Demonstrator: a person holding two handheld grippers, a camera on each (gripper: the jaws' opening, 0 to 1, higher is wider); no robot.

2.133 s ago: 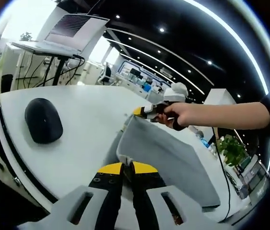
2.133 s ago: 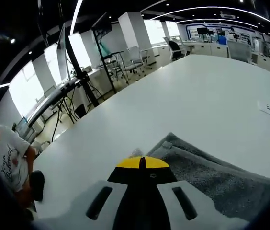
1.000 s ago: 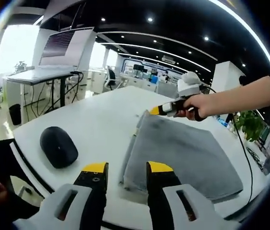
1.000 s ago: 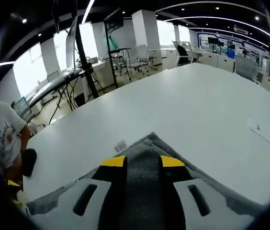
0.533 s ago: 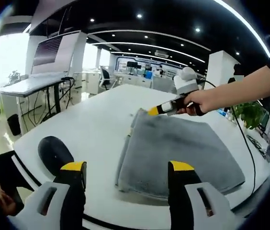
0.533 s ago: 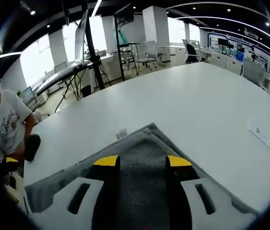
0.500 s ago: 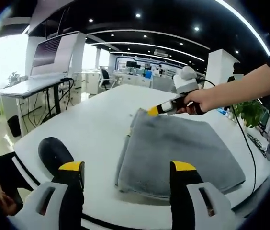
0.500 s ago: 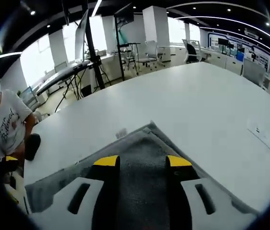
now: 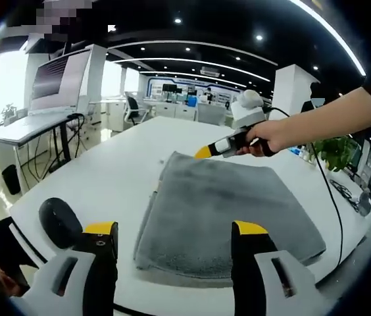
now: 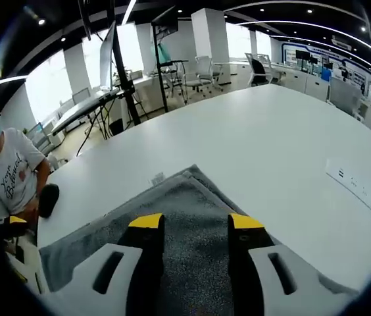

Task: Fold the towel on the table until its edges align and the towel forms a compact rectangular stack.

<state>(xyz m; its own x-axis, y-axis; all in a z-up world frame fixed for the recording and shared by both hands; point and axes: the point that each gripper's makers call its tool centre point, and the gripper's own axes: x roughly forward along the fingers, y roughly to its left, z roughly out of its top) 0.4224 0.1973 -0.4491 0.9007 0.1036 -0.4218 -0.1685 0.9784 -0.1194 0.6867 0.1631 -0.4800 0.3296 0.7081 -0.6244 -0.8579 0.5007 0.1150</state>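
A grey towel [image 9: 228, 210] lies folded flat in a rectangle on the white table [image 9: 120, 171]. My left gripper [image 9: 174, 230] stands open above the towel's near edge, nothing between its yellow-tipped jaws. At the towel's far corner a person's hand holds my right gripper [image 9: 204, 152]. In the right gripper view the same towel [image 10: 185, 197] spreads beneath my right gripper [image 10: 196, 222], whose jaws are open over the cloth near its corner, holding nothing.
A black mouse [image 9: 60, 222] sits on the table left of the towel, close to the table edge; it shows small in the right gripper view as the mouse [image 10: 47, 199]. A person [image 10: 8, 178] sits beyond that edge. Bare table [image 10: 277, 145] stretches past the towel.
Both grippers let go of the towel and opened; the left jaws spread wide. The towel settled flat. Since half a second ago, both views have shifted slightly.
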